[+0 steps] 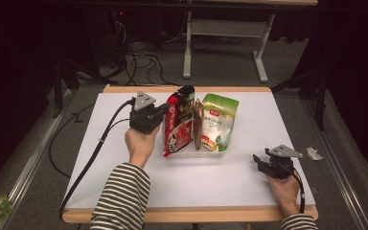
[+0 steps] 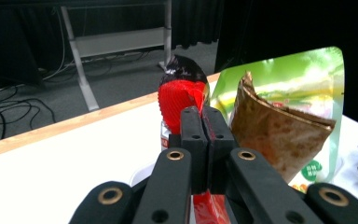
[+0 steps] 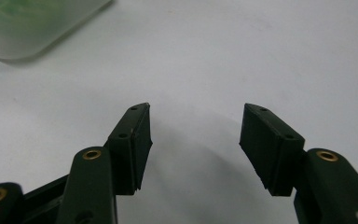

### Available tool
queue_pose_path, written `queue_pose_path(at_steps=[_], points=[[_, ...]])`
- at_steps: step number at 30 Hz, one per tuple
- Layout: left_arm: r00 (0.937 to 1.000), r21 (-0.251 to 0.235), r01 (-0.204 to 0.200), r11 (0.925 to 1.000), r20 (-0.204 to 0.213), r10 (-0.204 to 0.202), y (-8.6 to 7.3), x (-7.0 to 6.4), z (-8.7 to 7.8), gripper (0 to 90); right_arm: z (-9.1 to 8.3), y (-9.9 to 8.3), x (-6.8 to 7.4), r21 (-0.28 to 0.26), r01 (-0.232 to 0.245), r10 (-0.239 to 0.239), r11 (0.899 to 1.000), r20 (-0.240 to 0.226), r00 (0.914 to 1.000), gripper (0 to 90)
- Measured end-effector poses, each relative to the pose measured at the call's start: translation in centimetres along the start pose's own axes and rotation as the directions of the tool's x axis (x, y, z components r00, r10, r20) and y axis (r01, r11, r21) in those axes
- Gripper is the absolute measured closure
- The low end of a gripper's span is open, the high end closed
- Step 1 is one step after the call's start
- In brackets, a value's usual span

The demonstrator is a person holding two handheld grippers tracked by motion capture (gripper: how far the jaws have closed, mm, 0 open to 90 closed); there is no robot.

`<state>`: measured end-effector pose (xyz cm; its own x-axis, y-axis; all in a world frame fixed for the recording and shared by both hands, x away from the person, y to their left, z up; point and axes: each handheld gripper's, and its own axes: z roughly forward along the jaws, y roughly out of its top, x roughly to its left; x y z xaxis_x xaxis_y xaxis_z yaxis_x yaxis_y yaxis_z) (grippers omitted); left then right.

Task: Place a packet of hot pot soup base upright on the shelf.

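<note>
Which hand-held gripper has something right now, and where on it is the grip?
The left hand-held gripper is shut on the red-and-black snack pouch, pinching its red edge near the top. The right hand-held gripper is open, holding nothing.

Lighting's pretty uneven here. The white counter (image 1: 182, 182) is lit well from overhead while everything around it, from 9 through 12 to 3 o'clock, sinks into near black. High view is soft and a bit grainy, no crisp edges anywhere. In the left gripper view the green pouch (image 2: 303, 84) catches glare and looks washed out at 2 o'clock. In the right gripper view the right tongs (image 3: 196, 140) cast a faint soft shadow below them, and the tray corner (image 3: 32, 28) at 11 o'clock is blurred.
</note>
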<state>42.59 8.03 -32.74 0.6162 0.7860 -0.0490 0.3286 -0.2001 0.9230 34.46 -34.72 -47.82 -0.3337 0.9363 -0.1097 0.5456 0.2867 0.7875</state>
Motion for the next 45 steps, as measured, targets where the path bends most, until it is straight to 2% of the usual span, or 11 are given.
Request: queue_pose_path(at_steps=[4,22,23,25,26,28,33,37,40,43,45], points=[[0.9998,0.008,-0.019,0.9998,-0.008,0.019,-0.1,-0.3,-0.1,89.8,0.1,0.0,0.0,0.002,0.003,-0.003,1.0,-0.002,1.0,44.0],[0.9999,0.033,-0.006,0.9994,-0.012,0.007,-1.3,-0.5,-0.4,90.0,0.1,0.0,0.0,0.003,0.003,-0.003,1.0,0.001,1.0,43.9],[0.9997,0.066,-0.016,0.9977,-0.015,0.018,-1.5,-0.6,-0.2,90.0,0.0,0.0,0.0,0.004,0.0,0.0,1.0,0.002,1.0,43.9],[0.9963,0.164,-0.073,0.9837,-0.032,0.08,-3.3,-1.1,0.8,90.0,0.0,0.0,0.1,0.001,0.003,-0.003,1.0,0.002,1.0,43.9],[0.9962,0.17,-0.077,0.9825,-0.029,0.083,-4.4,-1.3,1.1,90.0,0.0,0.0,0.1,0.001,0.0,0.0,1.0,0.001,1.0,43.8],[0.999,0.142,-0.039,0.9891,-0.015,0.041,-5.7,-1.0,0.8,90.0,0.0,0.0,0.0,-0.003,0.002,-0.002,1.0,0.0,1.0,43.8],[0.9997,0.134,-0.022,0.9908,-0.007,0.024,-5.7,-0.7,0.0,90.0,0.2,0.1,0.1,0.013,0.016,-0.016,1.0,0.001,0.9999,43.8],[0.9987,0.171,-0.049,0.984,-0.007,0.051,-5.8,-0.7,-0.6,90.0,0.1,0.1,0.2,0.013,0.018,-0.018,1.0,0.007,0.9998,43.8],[0.9972,0.203,-0.074,0.9763,0.017,0.072,-6.1,-1.3,-0.8,90.0,0.2,0.1,0.2,0.016,0.014,-0.014,1.0,0.006,0.9999,43.8],[0.9953,0.236,-0.095,0.967,0.037,0.089,-6.6,-1.9,-0.8,90.0,0.1,0.1,0.2,0.012,0.018,-0.018,1.0,0.005,0.9998,43.8],[0.9933,0.27,-0.115,0.9561,0.044,0.107,-6.9,-2.2,-0.6,86.9,0.1,0.0,0.1,0.005,0.009,-0.009,1.0,0.006,0.9999,43.8]])
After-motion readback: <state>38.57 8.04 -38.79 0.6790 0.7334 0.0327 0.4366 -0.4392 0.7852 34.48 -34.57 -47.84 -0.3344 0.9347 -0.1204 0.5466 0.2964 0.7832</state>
